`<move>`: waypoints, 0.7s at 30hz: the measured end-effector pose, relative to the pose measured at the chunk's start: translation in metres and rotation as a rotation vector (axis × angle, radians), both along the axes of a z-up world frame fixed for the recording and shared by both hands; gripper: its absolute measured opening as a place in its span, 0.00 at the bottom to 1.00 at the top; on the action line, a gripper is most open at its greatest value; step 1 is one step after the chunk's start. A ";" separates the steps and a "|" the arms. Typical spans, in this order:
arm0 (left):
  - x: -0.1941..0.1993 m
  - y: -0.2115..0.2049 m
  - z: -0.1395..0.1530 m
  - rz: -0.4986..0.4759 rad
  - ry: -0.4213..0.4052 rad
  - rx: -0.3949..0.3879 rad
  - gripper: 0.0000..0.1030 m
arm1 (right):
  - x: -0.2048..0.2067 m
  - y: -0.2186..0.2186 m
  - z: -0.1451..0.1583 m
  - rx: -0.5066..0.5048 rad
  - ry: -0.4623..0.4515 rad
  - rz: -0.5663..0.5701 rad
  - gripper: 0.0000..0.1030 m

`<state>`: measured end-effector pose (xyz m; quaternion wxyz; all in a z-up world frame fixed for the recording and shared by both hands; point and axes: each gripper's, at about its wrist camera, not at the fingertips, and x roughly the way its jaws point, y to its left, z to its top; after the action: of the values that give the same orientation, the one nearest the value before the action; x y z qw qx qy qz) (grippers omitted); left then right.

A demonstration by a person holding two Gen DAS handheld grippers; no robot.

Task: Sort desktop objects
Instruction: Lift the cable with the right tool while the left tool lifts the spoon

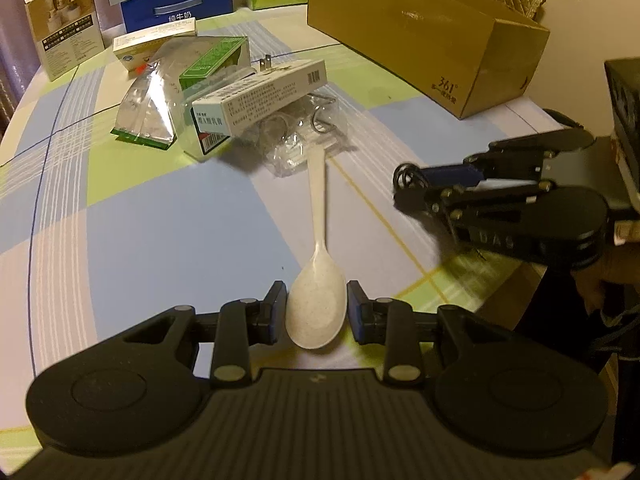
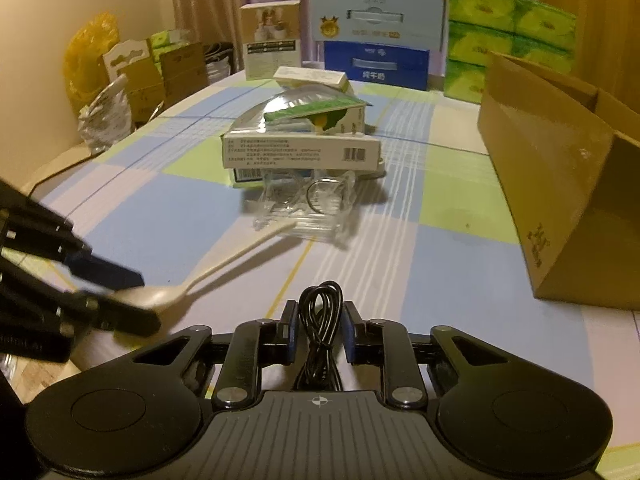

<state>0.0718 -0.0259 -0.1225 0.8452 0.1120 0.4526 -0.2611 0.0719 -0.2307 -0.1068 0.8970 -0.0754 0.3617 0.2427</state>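
Note:
A cream plastic spoon [image 1: 318, 208] lies along the checked tablecloth, its bowl between my left gripper's [image 1: 317, 308] fingers, which press on both sides of it. Its handle tip rests on a clear plastic wrapper [image 1: 304, 140]. In the right wrist view the spoon [image 2: 240, 252] runs from the left gripper [image 2: 140, 300] up to that wrapper [image 2: 312, 208]. My right gripper [image 2: 320, 332] is shut on a coiled black cable [image 2: 320, 304]. The left wrist view shows it at the right, the right gripper [image 1: 412, 188] holding the cable [image 1: 406, 176] above the table.
A pile of small cartons, topped by a white medicine box [image 1: 260, 96], and a foil pouch [image 1: 144, 116] sit mid-table. An open cardboard box [image 1: 420, 40] stands at the right. Milk cartons [image 2: 376, 64] and green tissue packs [image 2: 508, 36] line the far edge.

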 end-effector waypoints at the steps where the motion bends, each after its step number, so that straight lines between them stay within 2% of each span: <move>1: -0.002 -0.001 0.000 0.000 -0.001 -0.001 0.26 | -0.001 -0.002 0.002 0.005 -0.004 -0.006 0.08; 3: -0.007 -0.004 0.002 0.001 -0.004 -0.002 0.26 | -0.002 -0.006 0.006 0.018 -0.005 -0.021 0.02; 12: -0.018 -0.024 0.014 -0.016 -0.033 -0.007 0.26 | -0.004 -0.021 0.021 0.057 -0.021 -0.071 0.01; 21: -0.015 -0.041 0.039 0.000 -0.104 -0.016 0.26 | -0.001 -0.040 0.051 0.099 -0.070 -0.133 0.02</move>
<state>0.0565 -0.0672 -0.0832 0.8686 0.1184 0.4059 -0.2584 0.0705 -0.2703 -0.0559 0.9259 -0.0153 0.3218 0.1972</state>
